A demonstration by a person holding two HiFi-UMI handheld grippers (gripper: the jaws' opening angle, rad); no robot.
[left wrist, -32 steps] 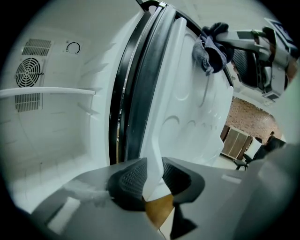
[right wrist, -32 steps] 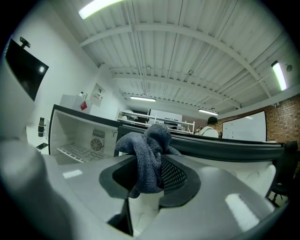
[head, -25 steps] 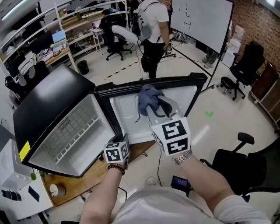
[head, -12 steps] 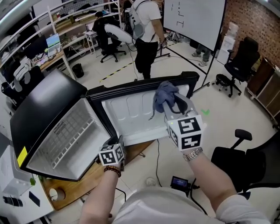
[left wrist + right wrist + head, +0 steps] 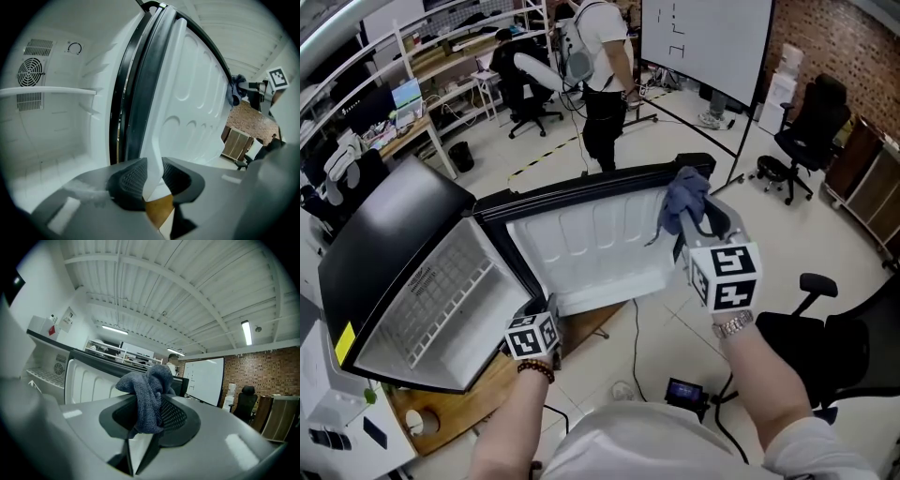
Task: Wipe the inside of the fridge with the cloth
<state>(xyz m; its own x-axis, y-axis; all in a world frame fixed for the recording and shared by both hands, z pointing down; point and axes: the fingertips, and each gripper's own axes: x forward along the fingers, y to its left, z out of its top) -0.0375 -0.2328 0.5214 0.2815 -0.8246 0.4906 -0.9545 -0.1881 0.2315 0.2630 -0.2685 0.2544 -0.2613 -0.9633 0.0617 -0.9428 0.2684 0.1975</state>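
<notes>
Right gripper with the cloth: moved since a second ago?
Yes. The right gripper, shut on the cloth, has slid rightward along the open fridge door, from mid-panel to its right end.

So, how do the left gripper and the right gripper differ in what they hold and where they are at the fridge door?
The left gripper is shut on the white near edge of the fridge door; the right gripper is shut on the blue-grey cloth. The left gripper sits by the hinge side, next to the fridge body; the right gripper is at the door's far corner. Both grip something.
</notes>
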